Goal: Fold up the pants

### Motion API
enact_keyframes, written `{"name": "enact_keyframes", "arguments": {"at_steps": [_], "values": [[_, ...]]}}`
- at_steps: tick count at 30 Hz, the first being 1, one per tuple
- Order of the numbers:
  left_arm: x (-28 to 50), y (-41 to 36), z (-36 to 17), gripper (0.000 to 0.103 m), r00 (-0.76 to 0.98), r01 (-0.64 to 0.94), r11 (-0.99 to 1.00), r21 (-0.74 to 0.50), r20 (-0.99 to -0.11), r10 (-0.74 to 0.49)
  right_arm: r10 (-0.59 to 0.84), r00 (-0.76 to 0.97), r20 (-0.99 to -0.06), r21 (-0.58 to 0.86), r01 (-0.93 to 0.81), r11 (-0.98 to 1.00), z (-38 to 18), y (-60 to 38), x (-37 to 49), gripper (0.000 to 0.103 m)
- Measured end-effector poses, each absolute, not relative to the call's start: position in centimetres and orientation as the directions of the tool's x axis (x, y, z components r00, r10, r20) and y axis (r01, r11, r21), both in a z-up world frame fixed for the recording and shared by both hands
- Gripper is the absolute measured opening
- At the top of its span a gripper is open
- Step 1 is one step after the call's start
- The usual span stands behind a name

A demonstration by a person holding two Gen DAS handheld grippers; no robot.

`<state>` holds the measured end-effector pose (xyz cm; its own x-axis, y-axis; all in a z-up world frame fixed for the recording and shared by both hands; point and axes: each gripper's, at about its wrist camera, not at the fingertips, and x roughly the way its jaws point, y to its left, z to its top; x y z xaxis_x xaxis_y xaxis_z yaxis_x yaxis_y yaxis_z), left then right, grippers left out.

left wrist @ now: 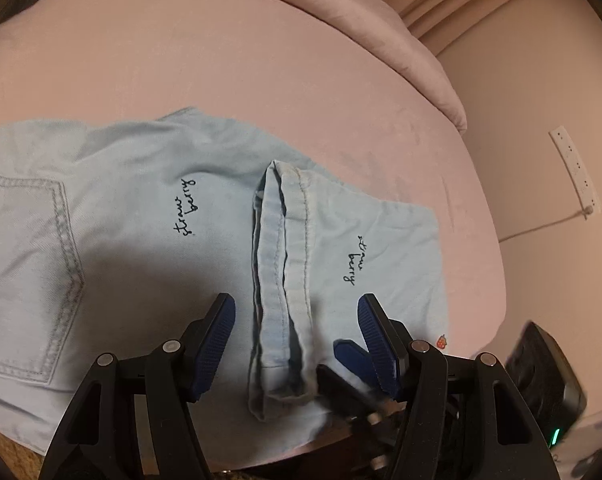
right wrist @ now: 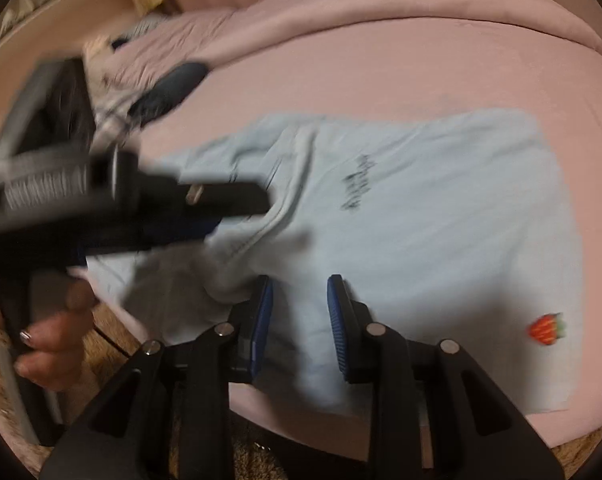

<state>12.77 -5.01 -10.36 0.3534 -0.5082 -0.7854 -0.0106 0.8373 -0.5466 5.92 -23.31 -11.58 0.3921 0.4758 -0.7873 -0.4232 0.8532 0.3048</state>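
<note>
Light blue pants (left wrist: 141, 216) lie flat on a pink bed (left wrist: 261, 80), with "straw berry" script on each leg. One leg end is turned back, and its hem (left wrist: 281, 280) forms a long ridge. My left gripper (left wrist: 297, 320) stands open, its pads on either side of that ridge and not touching it. In the right wrist view the pants (right wrist: 421, 220) are blurred. There my right gripper (right wrist: 300, 320) hovers at their near edge, jaws narrowly apart over flat cloth. One blue fingertip of the right gripper (left wrist: 349, 354) shows beside the ridge. The left gripper (right wrist: 205, 200) is a dark blur, held by a hand (right wrist: 57, 332).
A rumpled pink duvet (left wrist: 341, 20) lies along the far side of the bed. A white power strip (left wrist: 575, 172) is on the floor to the right. A dark object (right wrist: 169, 88) and clutter sit at the bed's far left. A strawberry patch (right wrist: 545, 328) marks the pants' near corner.
</note>
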Motion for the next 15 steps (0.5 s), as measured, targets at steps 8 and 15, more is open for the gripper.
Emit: {"name": "enact_keyframes", "arguments": {"at_steps": [8,15], "values": [[11.3,-6.6,-11.3,0.018,0.399,0.010,0.914,-0.406,-0.836,-0.376,0.480,0.369,-0.796,0.320,-0.417,0.851,-11.1,-23.7,5.6,0.029],[9.8,-6.4,-8.7,0.007,0.488,0.032,0.916,-0.399,-0.794,-0.363,0.381,0.457,-0.804,0.249,-0.325,0.913,-9.9,-26.2,5.9,0.047]]}}
